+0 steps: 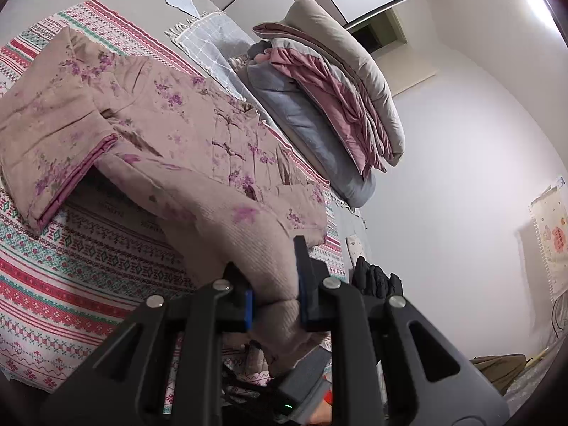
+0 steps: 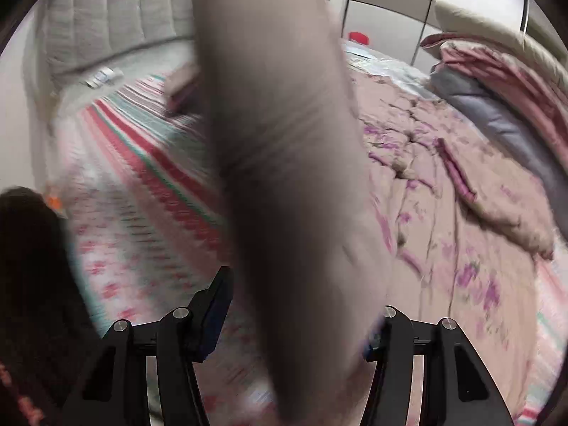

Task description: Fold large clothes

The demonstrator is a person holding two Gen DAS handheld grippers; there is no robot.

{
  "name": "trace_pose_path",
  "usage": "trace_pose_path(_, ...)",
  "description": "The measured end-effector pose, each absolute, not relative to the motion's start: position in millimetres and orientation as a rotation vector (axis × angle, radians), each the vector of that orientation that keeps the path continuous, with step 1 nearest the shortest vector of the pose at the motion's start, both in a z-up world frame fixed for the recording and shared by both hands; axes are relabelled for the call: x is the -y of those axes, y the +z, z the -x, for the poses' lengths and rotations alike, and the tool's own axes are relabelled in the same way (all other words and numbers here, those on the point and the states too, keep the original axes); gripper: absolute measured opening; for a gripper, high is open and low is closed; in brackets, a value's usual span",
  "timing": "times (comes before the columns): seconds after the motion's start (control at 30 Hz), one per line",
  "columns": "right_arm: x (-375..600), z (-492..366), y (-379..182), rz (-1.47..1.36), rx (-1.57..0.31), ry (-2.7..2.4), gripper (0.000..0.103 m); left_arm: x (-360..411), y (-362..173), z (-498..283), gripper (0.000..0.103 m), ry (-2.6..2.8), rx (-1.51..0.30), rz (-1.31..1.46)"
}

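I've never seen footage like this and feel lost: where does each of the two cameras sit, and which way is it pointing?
Left wrist view: sits on the left hand-held gripper, looks along its fingers across the bed; the jaws pinch a fold of the flowered pink garment.
Right wrist view: sits on the right hand-held gripper, looks down the bed toward the headboard; a blurred hanging part of that garment fills the gap between its fingers.
Shared: the garment, the striped bedspread, the stacked bedding.
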State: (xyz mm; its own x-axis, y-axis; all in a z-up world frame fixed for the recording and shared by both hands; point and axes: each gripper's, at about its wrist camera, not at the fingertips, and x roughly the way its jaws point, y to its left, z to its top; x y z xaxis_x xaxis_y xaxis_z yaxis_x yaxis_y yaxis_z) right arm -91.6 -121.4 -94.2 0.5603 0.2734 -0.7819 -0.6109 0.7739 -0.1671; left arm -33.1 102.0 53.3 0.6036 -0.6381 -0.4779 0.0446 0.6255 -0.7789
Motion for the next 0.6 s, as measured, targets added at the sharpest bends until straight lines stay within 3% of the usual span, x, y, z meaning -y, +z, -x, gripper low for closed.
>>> trace_pose_path(0.07,106,84,-105,0.586,-0.754,0.411,0.050,-102,54,35,0.020,-0.439,-0.842,0.794)
trace_pose_path(0.1,102,83,-108,0.644,-0.722,0.352,0.019,-104,55,38,0.020,-0.428,-0.837,0.779)
trace_pose_path(0.13,99,81,-110,0.696,-0.704,0.312,0.012,-105,55,40,0.020,-0.424,-0.841,0.769)
trace_pose_path(0.23,113,87,-90,0.562,-0.762,0.437,0.007,-113,57,57,0.021,-0.405,-0.849,0.693)
trace_pose_path(0.37,131,121,-67,0.619,-0.776,0.532,0.005,-129,35,102,0.025,-0.363,-0.907,0.505)
trace_pose_path(0.43,135,132,-71,0.644,-0.835,0.594,0.000,-132,-3,120,0.032,-0.278,-1.023,0.355)
trace_pose_path(0.5,133,146,-88,0.633,-0.989,0.755,0.000,-131,-54,133,0.033,-0.194,-1.191,0.213)
trace_pose_path(0.6,127,176,-111,0.770,-1.054,0.818,0.001,-136,-87,147,0.033,-0.176,-1.315,0.190)
